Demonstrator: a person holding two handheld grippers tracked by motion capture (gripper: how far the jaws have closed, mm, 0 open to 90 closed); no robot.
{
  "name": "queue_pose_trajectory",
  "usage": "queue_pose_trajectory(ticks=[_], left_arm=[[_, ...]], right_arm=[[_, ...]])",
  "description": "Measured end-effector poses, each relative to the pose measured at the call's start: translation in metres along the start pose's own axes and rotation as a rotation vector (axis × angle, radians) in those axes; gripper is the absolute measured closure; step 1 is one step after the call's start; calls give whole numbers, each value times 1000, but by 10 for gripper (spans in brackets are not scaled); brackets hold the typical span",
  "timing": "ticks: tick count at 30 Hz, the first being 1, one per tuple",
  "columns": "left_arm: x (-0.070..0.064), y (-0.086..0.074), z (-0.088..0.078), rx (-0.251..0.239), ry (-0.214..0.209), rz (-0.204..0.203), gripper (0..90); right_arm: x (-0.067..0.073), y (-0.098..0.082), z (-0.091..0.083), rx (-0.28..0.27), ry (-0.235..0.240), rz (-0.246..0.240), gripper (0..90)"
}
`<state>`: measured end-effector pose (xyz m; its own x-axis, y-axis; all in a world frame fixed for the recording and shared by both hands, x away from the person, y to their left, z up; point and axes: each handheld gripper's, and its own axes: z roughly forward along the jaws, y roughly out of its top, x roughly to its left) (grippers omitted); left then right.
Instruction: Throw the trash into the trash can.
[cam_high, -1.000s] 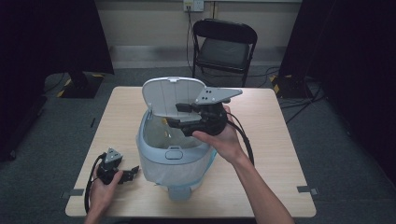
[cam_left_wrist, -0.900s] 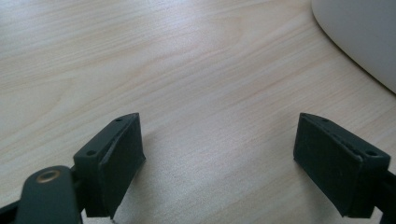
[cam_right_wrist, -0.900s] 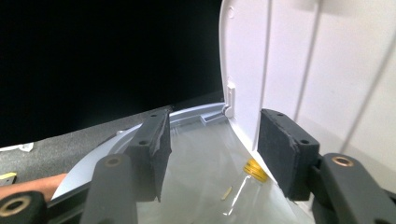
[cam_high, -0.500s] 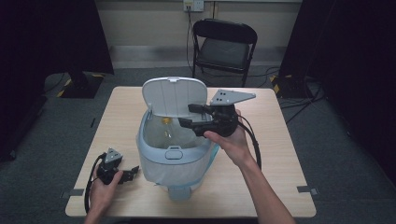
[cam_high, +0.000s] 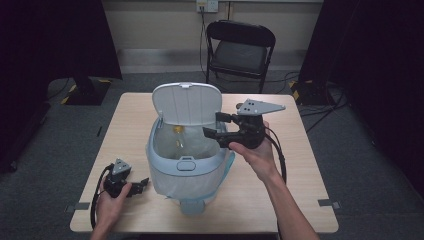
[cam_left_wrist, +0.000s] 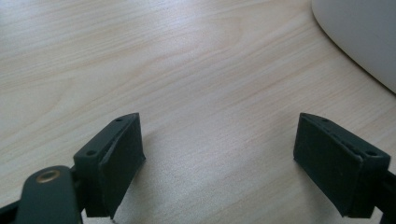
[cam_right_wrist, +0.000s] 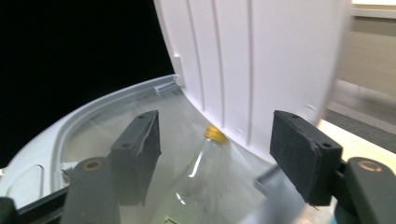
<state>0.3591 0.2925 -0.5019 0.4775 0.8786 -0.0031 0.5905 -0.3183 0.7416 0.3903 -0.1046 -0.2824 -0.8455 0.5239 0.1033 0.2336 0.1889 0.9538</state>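
Note:
A pale blue bin (cam_high: 156, 150) stands mid-table, its white lid (cam_high: 187, 102) raised upright and a clear bag lining it. Inside lies a clear bottle with a yellow cap (cam_high: 177, 130). My right gripper (cam_high: 214, 125) hovers at the bin's right rim, pointing left over the opening. Its jaws have just been opening and stand open with nothing between them. In the right gripper view (cam_right_wrist: 215, 122) the bottle (cam_right_wrist: 198, 163) lies below the jaws, beside the lid (cam_right_wrist: 252, 70). My left gripper (cam_high: 142, 184) rests on the table at front left, open and empty (cam_left_wrist: 219, 126).
The wooden table (cam_high: 300, 165) has bare room right of the bin and along its front edge. The bin's wall (cam_left_wrist: 359, 32) shows ahead and to the right in the left gripper view. A black folding chair (cam_high: 240, 47) stands behind the table on grey floor.
The right gripper has drawn back to the right and slightly down, from over the bin's opening to its right rim, and its jaws have widened. The left gripper has stayed put.

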Motion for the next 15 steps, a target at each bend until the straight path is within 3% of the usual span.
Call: queue_pose_trajectory(ticks=[15], left_arm=[[0,0,0,1,0,1,152]], right_arm=[[-16,-4,-15,-3,-84,16,297]])
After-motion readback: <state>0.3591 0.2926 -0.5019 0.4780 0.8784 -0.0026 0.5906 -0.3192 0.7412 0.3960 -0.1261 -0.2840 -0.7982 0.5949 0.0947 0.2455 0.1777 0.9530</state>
